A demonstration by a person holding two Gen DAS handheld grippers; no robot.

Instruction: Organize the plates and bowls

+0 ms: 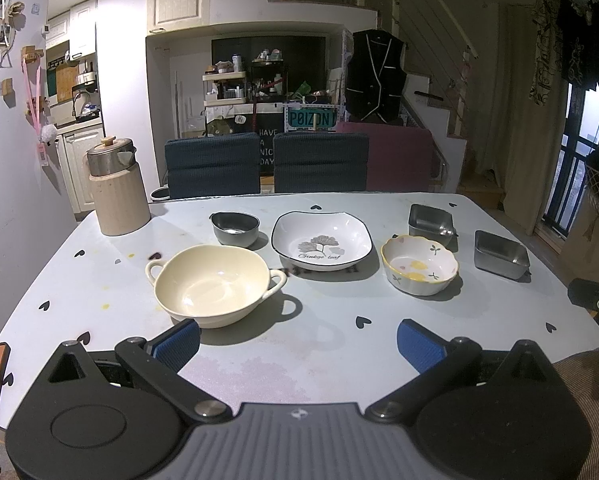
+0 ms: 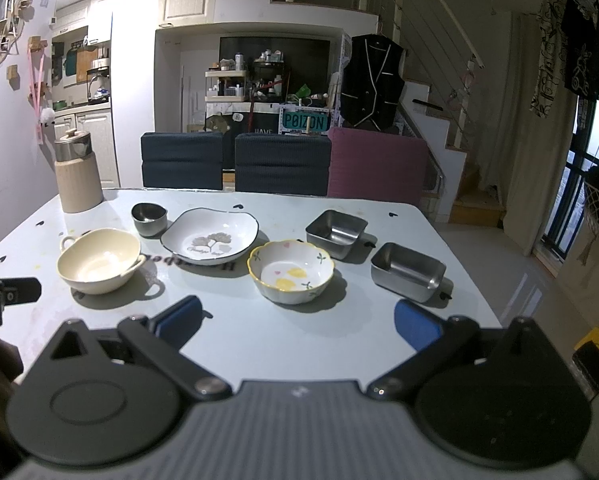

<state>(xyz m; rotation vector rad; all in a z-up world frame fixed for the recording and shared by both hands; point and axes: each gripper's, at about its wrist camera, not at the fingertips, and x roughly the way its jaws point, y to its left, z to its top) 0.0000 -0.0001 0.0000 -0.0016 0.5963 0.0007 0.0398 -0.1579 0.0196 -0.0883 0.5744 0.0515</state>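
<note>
On pale heart-print worktop (image 1: 319, 340), cream two-handled ceramic bowl (image 1: 211, 280) sits just ahead of our left tool (image 1: 297, 340). Both tools spread wide, empty; right tool (image 2: 295, 322) faces yellow-rimmed floral bowl (image 2: 291, 276). We reckon glaze slippery, chip-prone: pinch rim.

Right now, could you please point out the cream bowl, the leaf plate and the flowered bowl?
Cream bowl (image 1: 213, 286): left wrist view, inner floor.
Leaf plate (image 1: 321, 240): left wrist view, printed centre.
Flowered bowl (image 2: 289, 276): right wrist view, inner floor.
</note>
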